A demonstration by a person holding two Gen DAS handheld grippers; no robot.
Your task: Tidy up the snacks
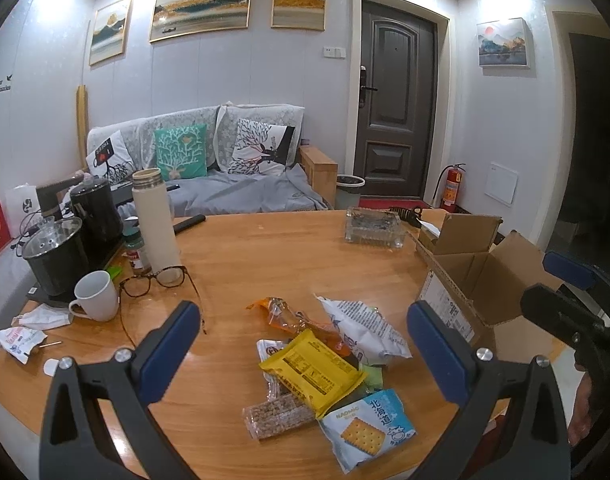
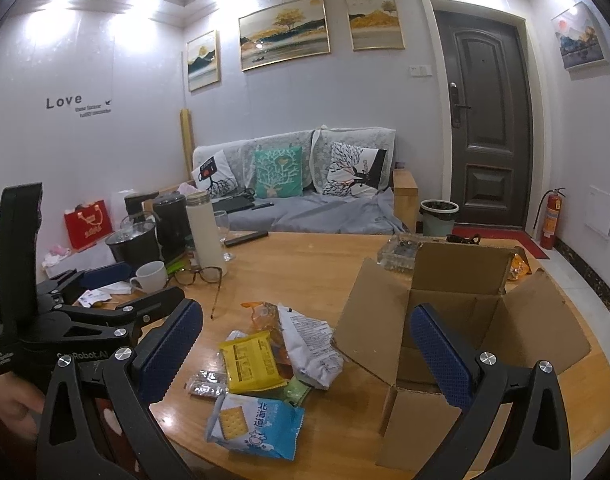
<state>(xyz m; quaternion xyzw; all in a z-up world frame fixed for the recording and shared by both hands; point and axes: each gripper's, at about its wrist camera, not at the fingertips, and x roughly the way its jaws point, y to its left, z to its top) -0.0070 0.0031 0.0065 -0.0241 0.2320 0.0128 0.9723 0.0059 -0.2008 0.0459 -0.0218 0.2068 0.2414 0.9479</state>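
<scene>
Jaws both wide, empty, w/ crinkly snack packets [image 1: 321, 364] beside cardboard box [image 2: 461, 312].

A home living room: cushioned sofa [image 1: 209, 168], framed paintings [image 1: 203, 6], front door [image 1: 397, 108].

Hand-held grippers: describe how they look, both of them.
The left hand-held gripper and right hand-held gripper match: black plastic frames with triangular cut-outs, silver screws, and two fingers faced with dark blue pads textured in fine bumps. The left one's body carries white lettering and an upright black handle. No cables or sleeves show.
</scene>
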